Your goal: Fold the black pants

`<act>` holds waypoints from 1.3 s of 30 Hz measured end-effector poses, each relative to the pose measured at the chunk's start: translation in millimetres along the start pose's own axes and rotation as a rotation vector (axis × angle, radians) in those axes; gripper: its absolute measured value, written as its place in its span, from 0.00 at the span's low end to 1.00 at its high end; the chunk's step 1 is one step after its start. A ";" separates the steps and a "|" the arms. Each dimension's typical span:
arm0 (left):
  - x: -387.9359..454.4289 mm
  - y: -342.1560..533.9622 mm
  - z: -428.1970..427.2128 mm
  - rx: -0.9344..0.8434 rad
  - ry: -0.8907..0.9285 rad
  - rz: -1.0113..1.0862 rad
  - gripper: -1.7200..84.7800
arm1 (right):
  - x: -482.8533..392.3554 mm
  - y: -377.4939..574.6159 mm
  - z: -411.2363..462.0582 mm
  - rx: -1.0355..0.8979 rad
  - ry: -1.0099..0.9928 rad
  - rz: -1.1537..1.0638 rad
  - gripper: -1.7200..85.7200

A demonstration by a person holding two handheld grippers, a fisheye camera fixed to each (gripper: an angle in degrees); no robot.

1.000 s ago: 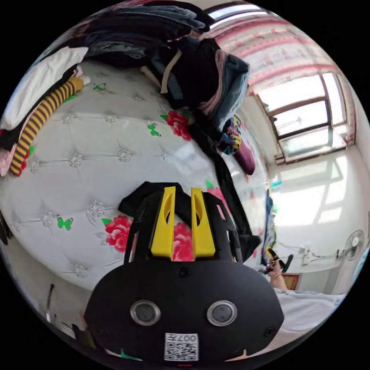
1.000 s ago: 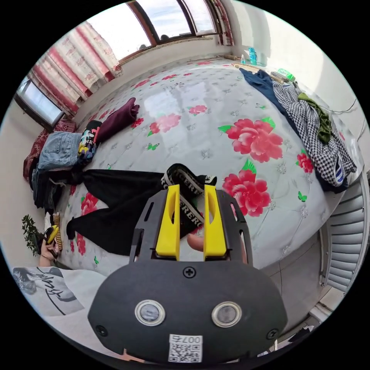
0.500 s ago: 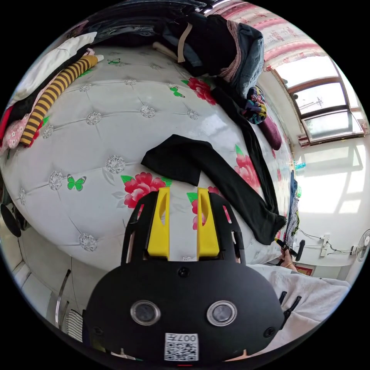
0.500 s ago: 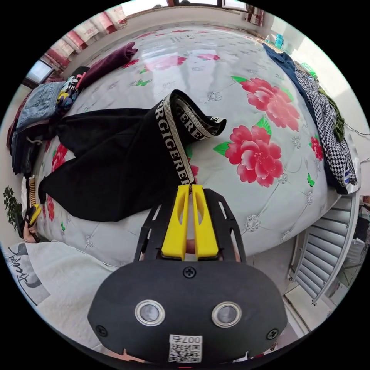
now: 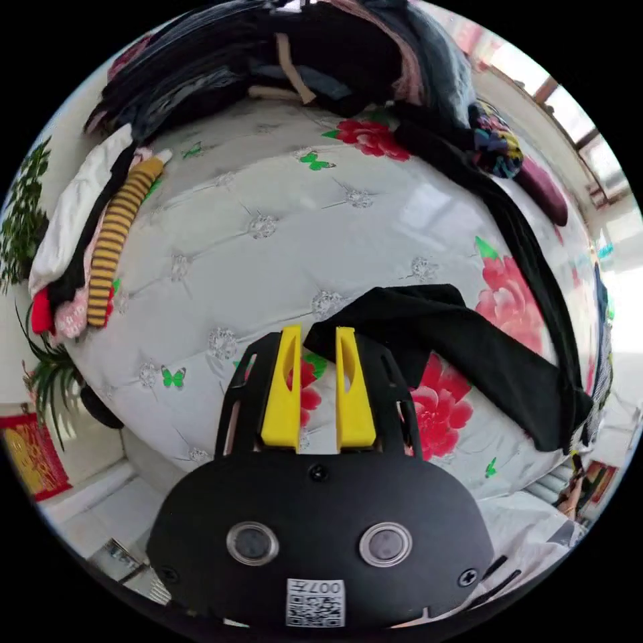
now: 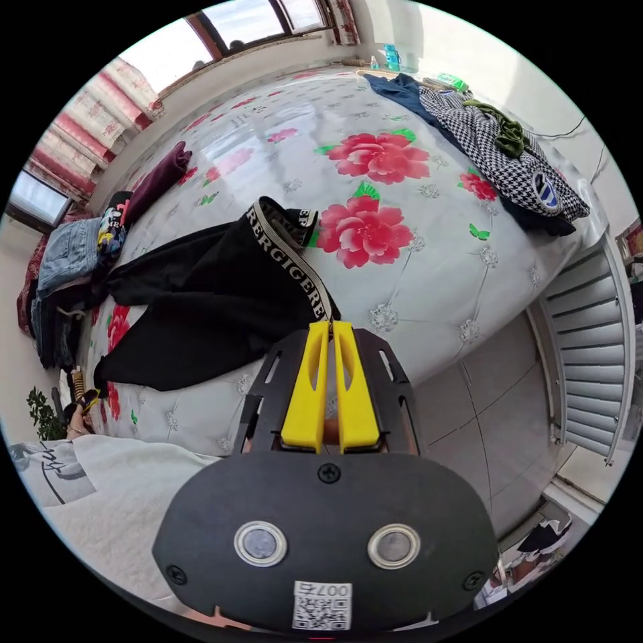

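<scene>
The black pants (image 6: 201, 295) lie spread on the flowered bed, legs apart, lettered waistband (image 6: 295, 268) lifted at one end.

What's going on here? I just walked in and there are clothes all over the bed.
A person is folding black pants spread on a flowered bed, a gripper in each hand. The right gripper is shut on the lettered waistband near the bed's edge. The left gripper is open at the cuff of a pant leg, not yet gripping it. Piles of other clothes lie around the bed.
</scene>
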State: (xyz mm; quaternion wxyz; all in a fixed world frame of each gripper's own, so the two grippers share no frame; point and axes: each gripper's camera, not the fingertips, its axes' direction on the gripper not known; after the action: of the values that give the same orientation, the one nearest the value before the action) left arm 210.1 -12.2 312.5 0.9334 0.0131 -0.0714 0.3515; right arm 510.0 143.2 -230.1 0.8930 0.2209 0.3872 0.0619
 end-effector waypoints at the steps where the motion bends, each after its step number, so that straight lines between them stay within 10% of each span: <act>1: 16.1 -5.2 2.8 -0.001 -0.045 0.077 0.04 | -3.7 1.1 2.5 -0.007 0.004 -0.004 0.02; 10: -19.7 -32.4 -69.4 0.056 0.259 0.225 0.01 | -3.6 -4.7 -30.4 0.046 -0.016 -0.025 0.02; 16: -46.1 -28.4 -140.2 -0.127 0.225 0.494 0.01 | -15.0 7.2 -48.2 0.005 -0.046 -0.129 0.02; 21: -60.5 -52.9 -77.2 -0.223 -0.064 0.234 0.04 | -18.9 18.3 -10.5 -0.281 0.018 -0.118 0.05; 30: 89.3 -105.9 7.5 -0.054 0.251 0.355 0.11 | -80.2 18.2 -35.9 0.030 0.034 -0.130 0.08; 39: 286.2 -188.5 77.1 -0.012 -0.044 0.635 0.14 | -168.8 -30.1 21.0 -0.048 0.072 -0.234 0.07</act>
State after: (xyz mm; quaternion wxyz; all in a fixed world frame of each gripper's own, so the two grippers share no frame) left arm 537.2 27.5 434.5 0.7753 -0.0078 -0.0941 0.6245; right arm 406.4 61.5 -118.6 0.8847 0.1506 0.4405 -0.0258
